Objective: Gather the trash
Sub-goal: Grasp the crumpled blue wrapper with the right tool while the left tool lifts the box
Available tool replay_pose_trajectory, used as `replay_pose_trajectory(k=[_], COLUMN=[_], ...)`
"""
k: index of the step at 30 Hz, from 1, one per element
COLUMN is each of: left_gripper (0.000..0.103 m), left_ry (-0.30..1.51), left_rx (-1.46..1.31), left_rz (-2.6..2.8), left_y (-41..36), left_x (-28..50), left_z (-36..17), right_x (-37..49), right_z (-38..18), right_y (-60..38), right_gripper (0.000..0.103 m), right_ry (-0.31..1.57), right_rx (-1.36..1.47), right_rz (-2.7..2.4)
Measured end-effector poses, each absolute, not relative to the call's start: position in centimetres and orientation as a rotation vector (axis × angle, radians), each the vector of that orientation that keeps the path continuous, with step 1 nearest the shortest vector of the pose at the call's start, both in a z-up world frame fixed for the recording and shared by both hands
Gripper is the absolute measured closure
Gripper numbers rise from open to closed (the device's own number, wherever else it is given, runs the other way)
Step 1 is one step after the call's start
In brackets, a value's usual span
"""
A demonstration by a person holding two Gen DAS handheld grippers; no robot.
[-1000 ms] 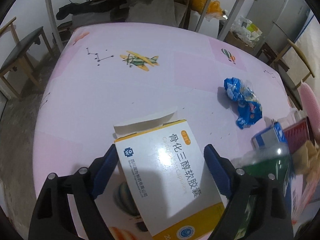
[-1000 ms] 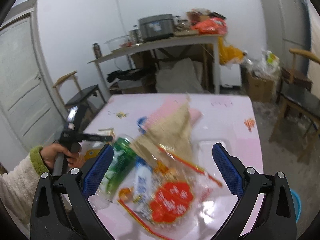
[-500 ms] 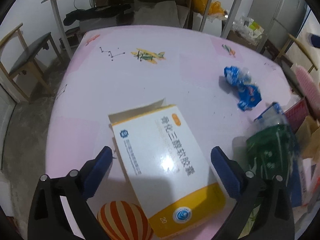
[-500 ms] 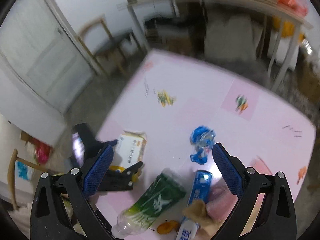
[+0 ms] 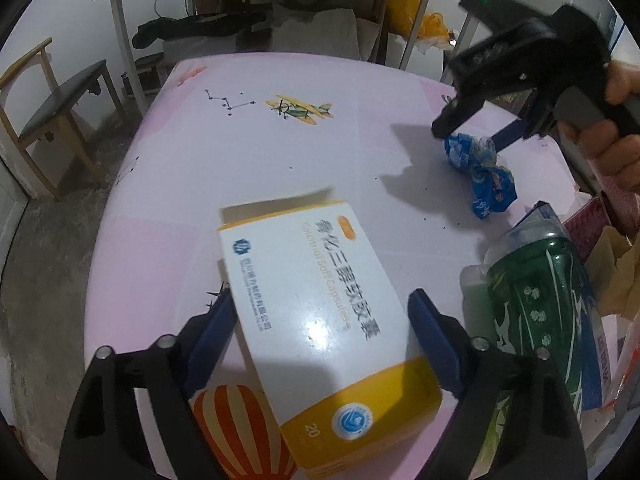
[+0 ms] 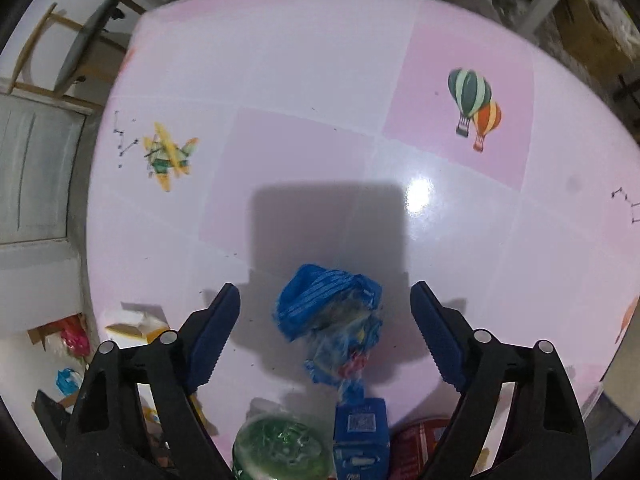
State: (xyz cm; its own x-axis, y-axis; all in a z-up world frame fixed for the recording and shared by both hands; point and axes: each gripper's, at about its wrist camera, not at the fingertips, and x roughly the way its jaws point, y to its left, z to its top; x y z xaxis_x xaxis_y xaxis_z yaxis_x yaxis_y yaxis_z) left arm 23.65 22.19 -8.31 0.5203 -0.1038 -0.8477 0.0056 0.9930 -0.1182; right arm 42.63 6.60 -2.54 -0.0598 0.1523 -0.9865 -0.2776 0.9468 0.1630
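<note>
the left claw (image 5: 320, 320) straddles a white and yellow cardboard medicine box (image 5: 320, 320) lying flat on the glossy pink worktop (image 5: 200, 160). its blue pads have just been closing; the left pad looks to touch the box edge while the right pad stands just off it, so no firm clamp shows. the right claw (image 6: 325, 312) points straight down over a crumpled blue plastic wrapper (image 6: 332, 320), jaws apart after closing a little, pads clear of it on both sides. a green plastic bottle (image 5: 536, 312) lies at three o'clock of the box, the wrapper at one o'clock.
</note>
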Motion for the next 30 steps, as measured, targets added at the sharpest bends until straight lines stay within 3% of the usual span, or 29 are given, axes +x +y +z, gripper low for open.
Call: replay_pose_trajectory(k=[16,26,30], left_gripper=[0.026,0.026,0.026], left_ry=[0.927,0.886,0.861], left_rx=[-0.179,-0.208,-0.221], left_rz=[-0.022,-0.009,-0.003], left_y=[22.8,24.0,24.4], left_x=[22.0,21.1,20.8], left_z=[-6.9,-5.8,-5.2], right_x=[40.2,37.8,38.1], right_z=[-4.1,-1.0,3.0], right_y=[5.5,5.4,6.3], right_gripper=[0.065,0.071,0.072], right_ry=[1.585,1.457,1.369], right_rx=[-0.198,-0.165,-0.111], right_rz=[0.3,0.318,0.373])
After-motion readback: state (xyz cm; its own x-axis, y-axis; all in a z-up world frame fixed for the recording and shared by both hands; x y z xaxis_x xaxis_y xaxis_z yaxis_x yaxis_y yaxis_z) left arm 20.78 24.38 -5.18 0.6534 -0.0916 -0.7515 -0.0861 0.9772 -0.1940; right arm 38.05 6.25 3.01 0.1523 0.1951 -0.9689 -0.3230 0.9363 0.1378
